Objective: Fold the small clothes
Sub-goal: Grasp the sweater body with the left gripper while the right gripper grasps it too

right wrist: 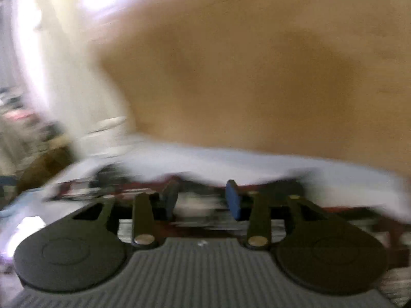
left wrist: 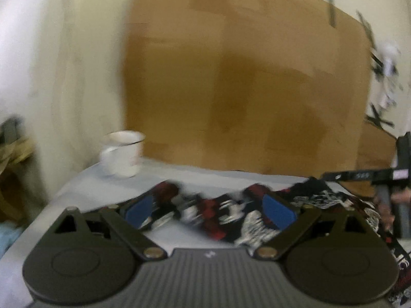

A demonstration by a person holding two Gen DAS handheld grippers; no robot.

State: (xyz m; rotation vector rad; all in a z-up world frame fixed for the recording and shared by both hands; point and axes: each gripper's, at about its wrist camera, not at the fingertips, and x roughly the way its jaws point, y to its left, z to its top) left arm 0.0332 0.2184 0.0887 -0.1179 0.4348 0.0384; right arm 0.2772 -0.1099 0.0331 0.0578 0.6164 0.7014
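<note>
Left wrist view: the left gripper has its jaws spread wide, blue pads well apart, nothing pinched between them. Beneath and beyond the jaws lies the small garment, a black cloth with red and white print, crumpled across the pale sheet-covered tabletop; its far edge runs off toward the right, where part of the other handheld rig and a bit of a person's fingers show at the frame edge. A white enamel mug with a dark rim stands upright at the tabletop's far left corner, apart from the garment. Behind everything a large sheet of brown cardboard leans against a cream wall (some black-and-white scraps stuck at its right edge, too blurred to read). Right wrist view: heavily smeared by motion. The right gripper shows its jaws at a middling gap, neither wide nor closed, and no cloth is visibly clamped between the pads; the printed garment lies as a dark red and black streak just below and beyond them, on the pale tabletop. The cardboard fills the background; a whitish blur at left may be the mug, but I cannot tell for certain.
</note>
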